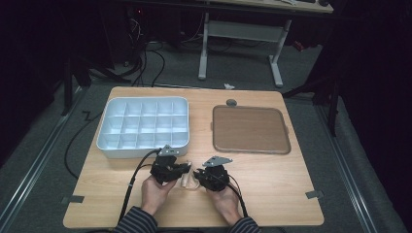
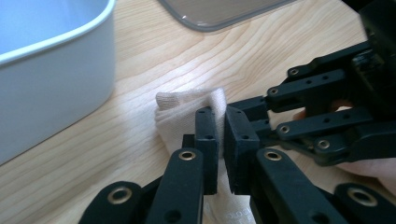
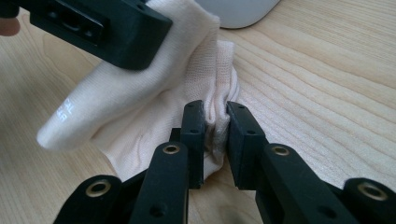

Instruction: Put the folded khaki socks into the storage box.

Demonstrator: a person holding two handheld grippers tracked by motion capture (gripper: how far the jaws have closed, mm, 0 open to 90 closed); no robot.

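A cream sock is held between both grippers on the wooden table, just in front of the white compartment tray. The left gripper is clenched on one fold of the sock, and the right gripper is pinched on a bunched edge of it. A brown tray is seen well apart, to the right.

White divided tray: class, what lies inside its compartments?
In the high view the white divided tray shows bare compartments with nothing in them. Its near wall hides the floor of the front row, so small items there cannot be ruled out.
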